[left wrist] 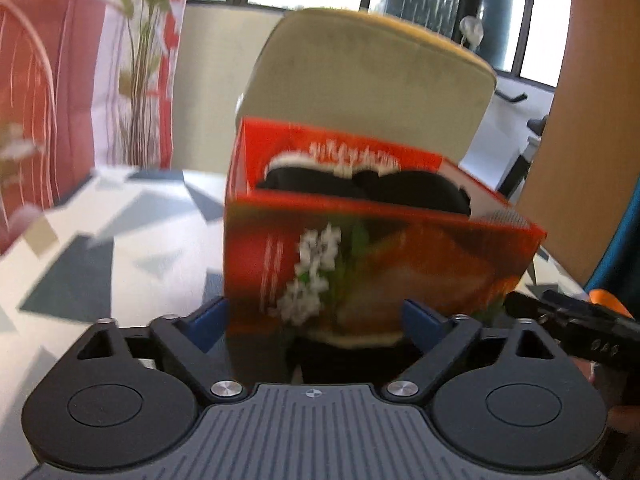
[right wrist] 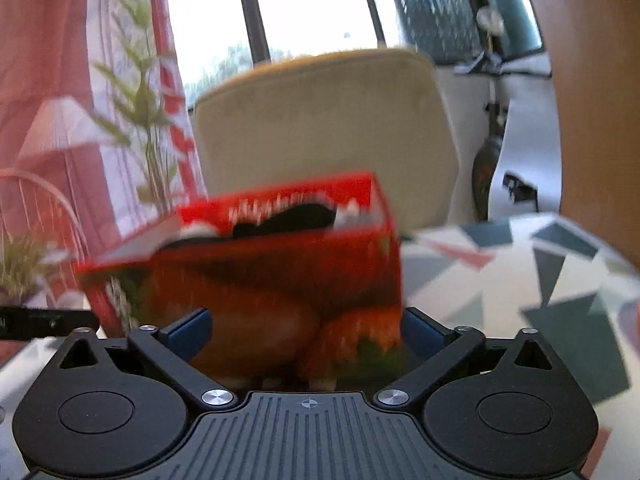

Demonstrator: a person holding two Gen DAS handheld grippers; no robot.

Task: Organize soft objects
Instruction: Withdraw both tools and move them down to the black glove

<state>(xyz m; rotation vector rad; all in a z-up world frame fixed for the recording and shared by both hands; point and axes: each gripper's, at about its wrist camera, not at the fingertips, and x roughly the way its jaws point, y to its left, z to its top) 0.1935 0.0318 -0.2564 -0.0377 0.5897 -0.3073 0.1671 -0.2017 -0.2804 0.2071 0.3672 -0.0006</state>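
Your left hand-held gripper [left wrist: 316, 320] and right hand-held gripper [right wrist: 306, 330] each pinch the red box [left wrist: 360, 256] of black socks [left wrist: 416, 192] above the counter [left wrist: 100, 240].

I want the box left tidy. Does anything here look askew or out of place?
The red box sits tilted, its rim slanting in both views. Black-and-white soft items bulge near the rim instead of lying flat. Both the left tool and the right tool straddle it; blur hides any contact.
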